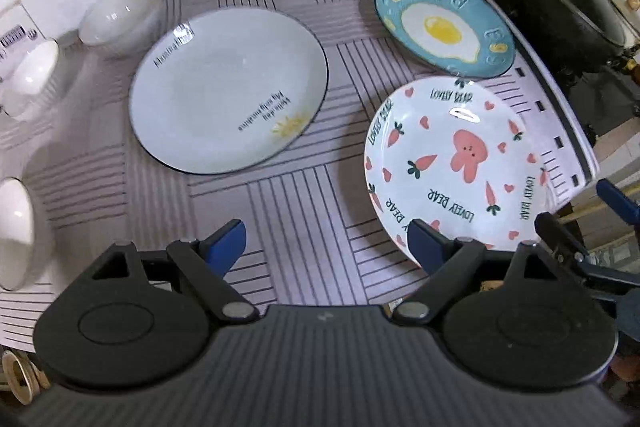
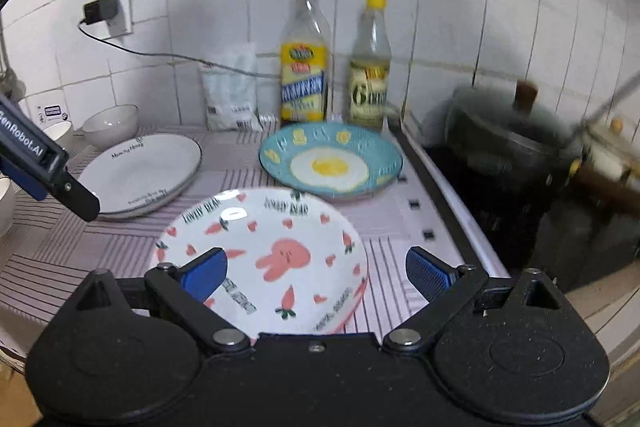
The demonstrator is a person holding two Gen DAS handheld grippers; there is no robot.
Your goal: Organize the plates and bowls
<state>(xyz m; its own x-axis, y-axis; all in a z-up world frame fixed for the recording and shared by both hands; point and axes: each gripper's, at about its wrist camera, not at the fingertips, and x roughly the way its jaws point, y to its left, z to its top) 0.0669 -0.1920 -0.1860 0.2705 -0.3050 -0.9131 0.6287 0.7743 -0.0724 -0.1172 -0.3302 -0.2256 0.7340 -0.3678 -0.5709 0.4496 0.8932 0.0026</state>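
Observation:
Three plates lie on the striped mat [image 1: 304, 195]: a large white plate [image 1: 228, 91] with a dark rim, a blue fried-egg plate [image 1: 444, 25] at the back, and a rabbit-and-carrot plate [image 1: 456, 163] near the right edge. White bowls [image 1: 120, 15] [image 1: 32, 75] [image 1: 14, 231] stand along the left wall. My left gripper [image 1: 326, 239] hangs open over bare mat, its right finger at the rabbit plate's near rim. My right gripper [image 2: 316, 263] is open over the rabbit plate [image 2: 276, 259], whose near part lies between the fingers, untouched. The egg plate [image 2: 332, 163] and white plate [image 2: 140, 175] lie beyond.
Two oil bottles [image 2: 306, 67] [image 2: 370, 67] and a white bag [image 2: 232, 95] stand against the tiled back wall. A black lidded pot [image 2: 508, 147] sits on the stove to the right of the mat. A charger [image 2: 100, 11] and its cable hang from a wall socket.

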